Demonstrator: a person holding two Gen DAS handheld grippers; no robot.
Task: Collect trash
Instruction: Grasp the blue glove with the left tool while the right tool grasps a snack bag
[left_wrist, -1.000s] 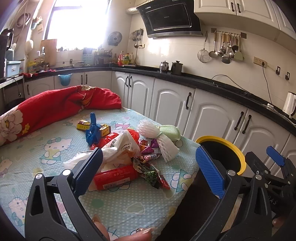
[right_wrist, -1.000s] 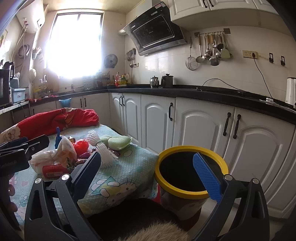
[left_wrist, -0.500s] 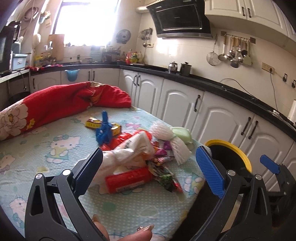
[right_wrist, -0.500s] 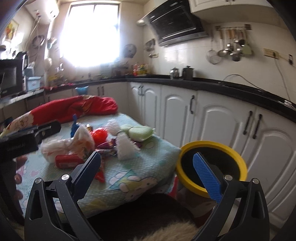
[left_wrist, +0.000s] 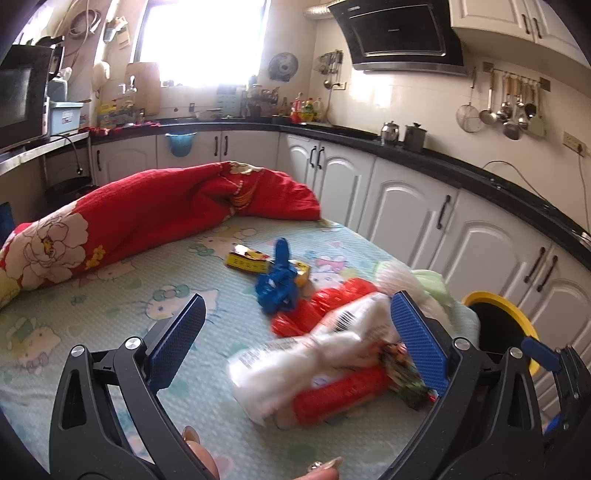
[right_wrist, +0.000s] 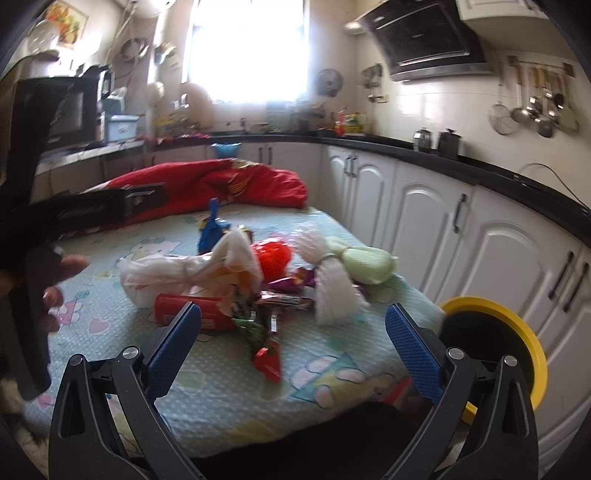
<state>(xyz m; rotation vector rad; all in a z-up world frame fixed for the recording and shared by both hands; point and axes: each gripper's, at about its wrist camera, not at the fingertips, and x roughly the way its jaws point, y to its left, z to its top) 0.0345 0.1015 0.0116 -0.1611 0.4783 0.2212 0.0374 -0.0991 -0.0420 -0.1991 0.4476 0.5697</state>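
A heap of trash lies on the table's near right corner: a white plastic bag (left_wrist: 314, 354) (right_wrist: 184, 273), a red packet (left_wrist: 340, 398) (right_wrist: 177, 310), a red crumpled bag (left_wrist: 325, 299) (right_wrist: 275, 254), snack wrappers (right_wrist: 258, 325), a blue wrapper (left_wrist: 279, 284) (right_wrist: 210, 230), a yellow box (left_wrist: 247, 263) and white foam netting (right_wrist: 332, 284). My left gripper (left_wrist: 295, 347) hangs open just short of the white bag and red packet. My right gripper (right_wrist: 293, 336) is open too, low over the wrappers. A black bin with a yellow rim (left_wrist: 517, 321) (right_wrist: 517, 332) stands right of the table.
The table carries a pale cartoon-print cloth (left_wrist: 110, 295) (right_wrist: 221, 387). A red flowered blanket (left_wrist: 147, 214) (right_wrist: 229, 184) lies bunched along its far side. White cabinets (left_wrist: 406, 214) under a black counter ring the room. A hand and the left tool (right_wrist: 44, 277) fill the right view's left side.
Both grippers have moved in toward the trash heap, which now looms larger. The right view has swung left from the bin to the table. Both jaws stayed open.
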